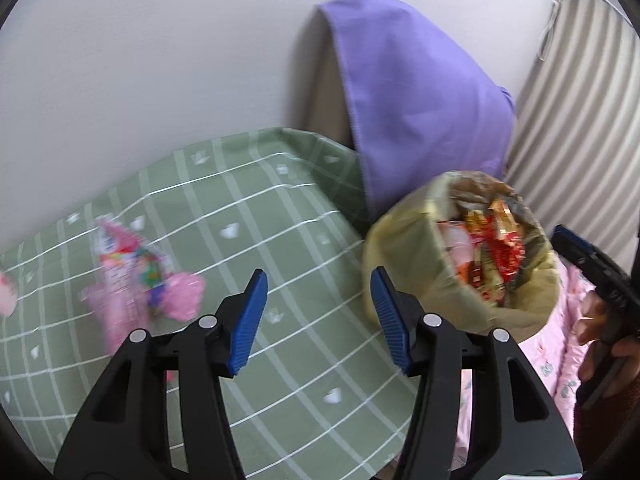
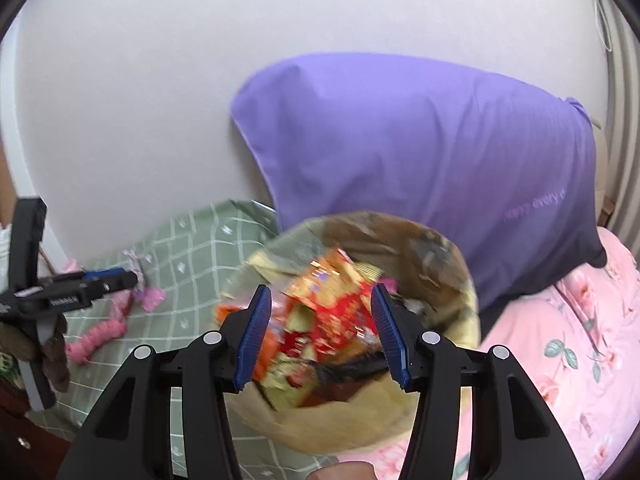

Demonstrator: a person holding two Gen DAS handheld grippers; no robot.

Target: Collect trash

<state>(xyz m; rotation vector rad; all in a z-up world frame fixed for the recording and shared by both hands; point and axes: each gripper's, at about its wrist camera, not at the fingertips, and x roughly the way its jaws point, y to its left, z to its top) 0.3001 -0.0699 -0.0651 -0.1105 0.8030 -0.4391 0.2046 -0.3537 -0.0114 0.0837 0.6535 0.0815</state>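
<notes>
Left gripper [image 1: 318, 320]: jaws apart, nothing between them, above the green checked sheet [image 1: 280, 216]. Pink wrappers [image 1: 132, 276] lie on the sheet to its left. Right gripper [image 2: 320, 334]: jaws apart, empty, over the trash bag [image 2: 452, 280] full of red wrappers [image 2: 332, 312], near the purple pillow [image 2: 420, 152].

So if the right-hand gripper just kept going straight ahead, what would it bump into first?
Most likely the red and orange wrappers heaped in the trash bag. The right gripper is open with that pile straight ahead between its fingers, though depth is hard to judge.
</notes>
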